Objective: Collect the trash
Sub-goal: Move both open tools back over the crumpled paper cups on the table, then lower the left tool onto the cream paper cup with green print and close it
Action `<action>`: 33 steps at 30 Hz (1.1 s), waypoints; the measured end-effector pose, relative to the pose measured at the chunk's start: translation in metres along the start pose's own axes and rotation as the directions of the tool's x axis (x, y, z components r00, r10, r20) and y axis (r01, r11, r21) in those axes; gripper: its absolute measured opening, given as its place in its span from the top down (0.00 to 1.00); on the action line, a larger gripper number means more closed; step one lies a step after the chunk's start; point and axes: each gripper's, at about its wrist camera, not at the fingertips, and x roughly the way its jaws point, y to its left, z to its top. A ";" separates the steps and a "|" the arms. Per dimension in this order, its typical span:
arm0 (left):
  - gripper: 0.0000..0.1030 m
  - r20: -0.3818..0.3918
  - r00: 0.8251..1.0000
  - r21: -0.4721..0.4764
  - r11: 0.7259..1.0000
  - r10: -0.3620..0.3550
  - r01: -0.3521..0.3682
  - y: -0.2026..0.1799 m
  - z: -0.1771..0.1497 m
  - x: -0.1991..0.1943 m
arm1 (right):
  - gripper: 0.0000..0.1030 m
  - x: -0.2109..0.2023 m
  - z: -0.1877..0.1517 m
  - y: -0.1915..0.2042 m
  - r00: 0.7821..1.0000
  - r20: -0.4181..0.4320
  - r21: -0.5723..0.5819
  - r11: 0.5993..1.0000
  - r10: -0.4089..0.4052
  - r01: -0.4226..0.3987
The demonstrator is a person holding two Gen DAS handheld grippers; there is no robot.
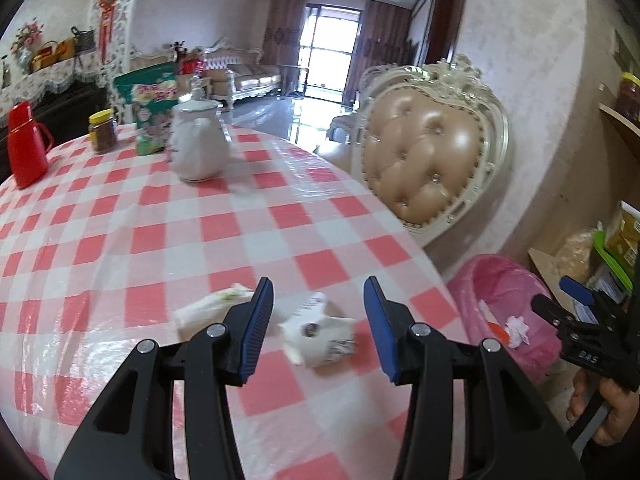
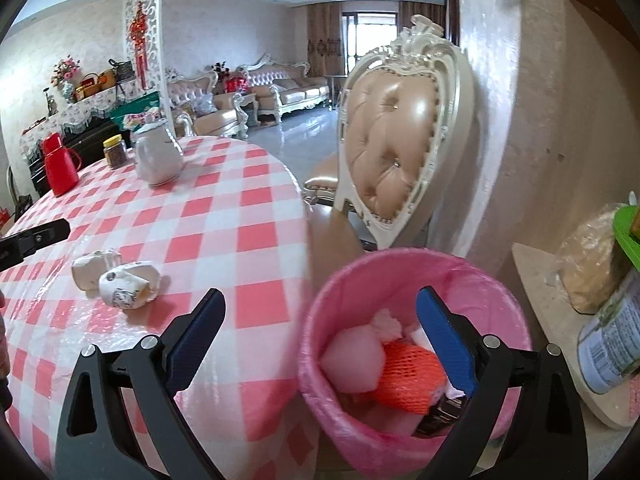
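Observation:
Two crumpled white paper cartons lie on the red-checked tablecloth (image 1: 120, 240). My left gripper (image 1: 319, 312) is open, just above the table, with one crumpled carton (image 1: 320, 334) between its fingers and the other carton (image 1: 208, 308) to its left. Both show in the right wrist view, the first (image 2: 128, 289) and the second (image 2: 90, 270). My right gripper (image 2: 320, 320) is open and empty over the near rim of the pink-lined trash bin (image 2: 348, 280), which holds orange netting (image 2: 412, 376) and white wads. The bin also shows in the left wrist view (image 1: 492, 276).
A white teapot (image 1: 198, 146), a green snack bag (image 1: 154, 114), a brown jar (image 1: 103, 131) and a red thermos (image 1: 26, 146) stand at the table's far side. A padded chair (image 1: 428, 156) stands beyond the table's right edge. A low shelf (image 2: 552, 312) with packages is right of the bin.

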 end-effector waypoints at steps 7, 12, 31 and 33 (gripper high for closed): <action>0.53 -0.017 0.998 -0.002 0.999 0.053 -0.053 0.030 -0.001 0.010 | 0.12 0.011 0.005 0.032 0.999 -0.012 -0.023 0.999 0.040 -0.040; 0.53 -0.021 0.998 -0.007 0.998 0.057 -0.057 0.046 -0.002 0.015 | 0.12 0.022 0.007 0.061 0.997 -0.025 -0.046 0.996 0.074 -0.075; 0.53 -0.072 0.996 0.092 0.995 0.046 -0.039 0.071 -0.022 0.063 | 0.11 0.052 0.007 0.110 0.989 -0.080 -0.094 0.987 0.126 -0.134; 0.53 -0.084 0.995 0.109 0.993 0.049 -0.040 0.070 -0.024 0.068 | 0.11 0.053 0.007 0.112 0.988 -0.083 -0.094 0.986 0.128 -0.136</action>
